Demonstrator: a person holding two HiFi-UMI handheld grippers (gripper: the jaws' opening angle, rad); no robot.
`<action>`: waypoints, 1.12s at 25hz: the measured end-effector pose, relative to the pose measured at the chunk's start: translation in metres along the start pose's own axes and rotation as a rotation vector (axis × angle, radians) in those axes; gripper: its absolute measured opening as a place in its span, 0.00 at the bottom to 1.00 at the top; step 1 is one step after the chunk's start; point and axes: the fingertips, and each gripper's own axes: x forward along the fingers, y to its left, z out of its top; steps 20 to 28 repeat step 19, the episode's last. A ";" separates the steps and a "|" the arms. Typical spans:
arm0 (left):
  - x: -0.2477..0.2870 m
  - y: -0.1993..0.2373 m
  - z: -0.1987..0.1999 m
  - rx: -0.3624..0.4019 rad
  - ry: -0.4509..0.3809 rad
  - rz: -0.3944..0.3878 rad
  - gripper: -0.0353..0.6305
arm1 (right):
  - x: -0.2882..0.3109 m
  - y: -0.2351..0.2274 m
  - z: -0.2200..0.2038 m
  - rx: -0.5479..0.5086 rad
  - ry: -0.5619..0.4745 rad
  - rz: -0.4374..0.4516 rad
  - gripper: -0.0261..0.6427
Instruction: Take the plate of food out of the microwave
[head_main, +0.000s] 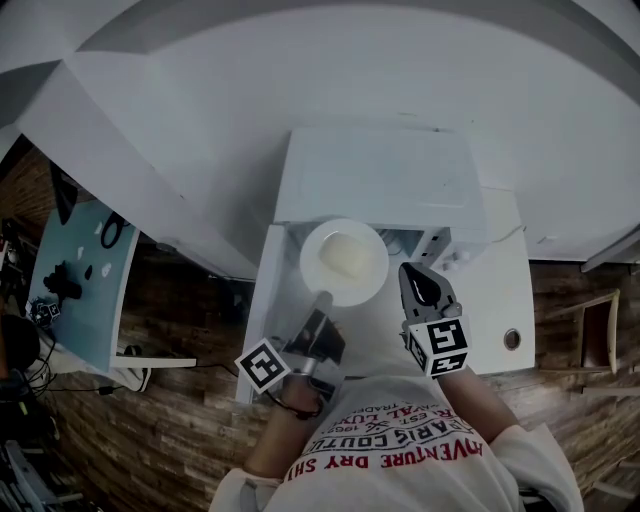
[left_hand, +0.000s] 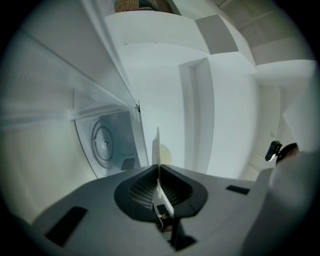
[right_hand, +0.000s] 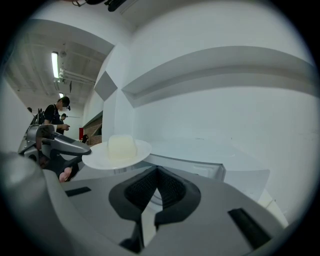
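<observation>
One skinny bit of rim is all my left claw (head_main: 322, 303) is pinching on the plate (head_main: 312, 266), hanging just outside the microwave (head_main: 380, 180), so any tilt is risking the food (head_main: 348, 255) sliding off while my right claw (head_main: 418, 287) is idling closed and empty.

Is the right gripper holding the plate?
No, the left gripper pinches the plate by its rim while the right gripper hangs beside it, empty.

The plate (head_main: 345, 262) at the dark grey left claw (head_main: 322, 302) is white, its food (head_main: 350, 255) pale cream, the microwave (head_main: 385, 175) beyond it white, the cube (head_main: 440, 346) on the right claw (head_main: 420, 285) patterned in black-and-white squares, and the floor (head_main: 180, 420) beneath brown planked.
</observation>
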 end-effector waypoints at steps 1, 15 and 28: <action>0.001 0.000 0.000 0.002 0.003 -0.001 0.08 | 0.001 0.000 0.000 0.004 0.000 -0.002 0.05; 0.008 0.002 0.002 0.013 0.015 0.001 0.08 | 0.005 -0.004 -0.007 0.022 0.017 -0.010 0.05; 0.011 0.001 0.002 0.025 0.017 -0.002 0.08 | 0.006 -0.004 -0.006 0.019 0.017 -0.011 0.05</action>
